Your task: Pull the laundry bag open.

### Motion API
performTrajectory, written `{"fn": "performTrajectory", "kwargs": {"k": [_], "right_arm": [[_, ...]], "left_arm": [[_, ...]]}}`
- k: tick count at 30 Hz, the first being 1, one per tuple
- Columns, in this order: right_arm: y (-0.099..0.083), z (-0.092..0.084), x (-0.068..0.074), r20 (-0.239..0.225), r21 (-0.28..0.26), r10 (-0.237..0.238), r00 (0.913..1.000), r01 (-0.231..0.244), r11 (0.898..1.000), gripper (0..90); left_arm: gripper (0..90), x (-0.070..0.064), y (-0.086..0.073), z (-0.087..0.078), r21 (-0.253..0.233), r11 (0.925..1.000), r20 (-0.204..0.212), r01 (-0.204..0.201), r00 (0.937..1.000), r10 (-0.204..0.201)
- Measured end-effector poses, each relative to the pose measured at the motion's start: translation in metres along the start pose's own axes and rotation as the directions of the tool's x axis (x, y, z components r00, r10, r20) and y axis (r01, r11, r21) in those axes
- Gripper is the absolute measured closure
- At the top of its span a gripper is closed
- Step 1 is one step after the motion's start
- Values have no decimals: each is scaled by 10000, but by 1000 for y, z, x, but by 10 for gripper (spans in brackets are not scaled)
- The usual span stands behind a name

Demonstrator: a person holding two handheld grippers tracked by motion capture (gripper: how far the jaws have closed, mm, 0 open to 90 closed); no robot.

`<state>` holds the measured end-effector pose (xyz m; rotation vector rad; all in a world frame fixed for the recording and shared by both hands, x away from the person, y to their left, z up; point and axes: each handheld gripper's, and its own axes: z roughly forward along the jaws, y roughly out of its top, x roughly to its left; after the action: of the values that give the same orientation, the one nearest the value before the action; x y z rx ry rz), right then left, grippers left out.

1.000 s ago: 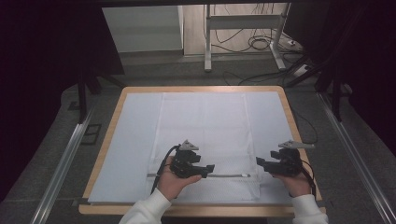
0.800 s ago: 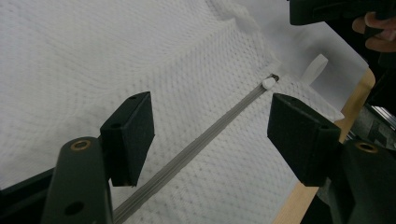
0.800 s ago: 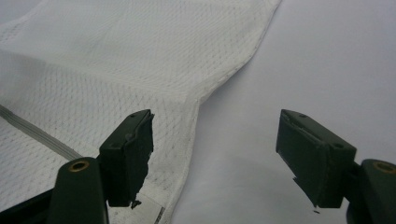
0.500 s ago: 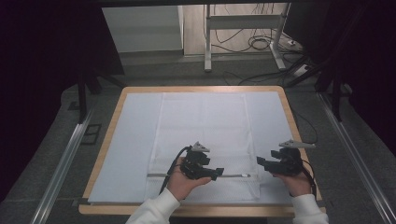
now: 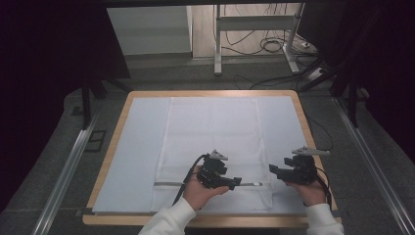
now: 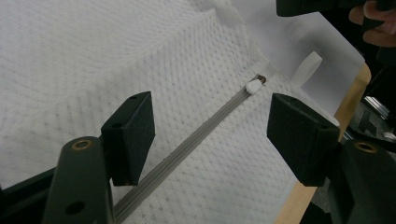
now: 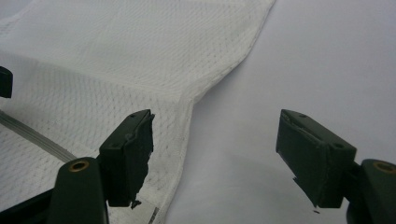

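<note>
A white mesh bag [image 5: 213, 132] lies flat on the white-covered table [image 5: 139, 147]. Its grey zipper [image 5: 169, 184] runs across near the front edge. My left gripper [image 5: 236, 183] hovers over the zipper's right part and is open. In the left gripper view the zipper [image 6: 196, 140] passes between the jaws of the left gripper [image 6: 212, 121], and the white zipper pull [image 6: 253, 87] lies just ahead. My right gripper [image 5: 273, 170] is open beside the bag's right edge. In the right gripper view the right gripper [image 7: 217, 135] straddles the bag's hemmed edge [image 7: 187, 121], with nothing gripped.
The table has a wooden rim [image 5: 103, 169]. Metal rails [image 5: 66, 178] run along both sides on the floor. A desk frame and cables [image 5: 266, 46] stand beyond the far edge. Bare white cover [image 7: 317, 60] lies right of the bag.
My left gripper has slid to the right along the zipper, closer to the right gripper. The right gripper has stayed where it was.
</note>
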<state>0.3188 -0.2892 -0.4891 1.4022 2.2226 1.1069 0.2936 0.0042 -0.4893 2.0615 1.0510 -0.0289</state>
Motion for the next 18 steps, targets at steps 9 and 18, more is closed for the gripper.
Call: {"fn": "performTrajectory", "kwargs": {"k": [9, 18], "right_arm": [[0, -1, -2, 70, -9, 76, 9999, -76, 10000, 272], [0, -1, -2, 77, -22, 45, 10000, -45, 10000, 269]], "left_arm": [[326, -7, 4, 9, 176, 9997, 113, -157, 9998, 155], [330, -14, 5, 17, 263, 9993, -5, -283, 9996, 283]]}}
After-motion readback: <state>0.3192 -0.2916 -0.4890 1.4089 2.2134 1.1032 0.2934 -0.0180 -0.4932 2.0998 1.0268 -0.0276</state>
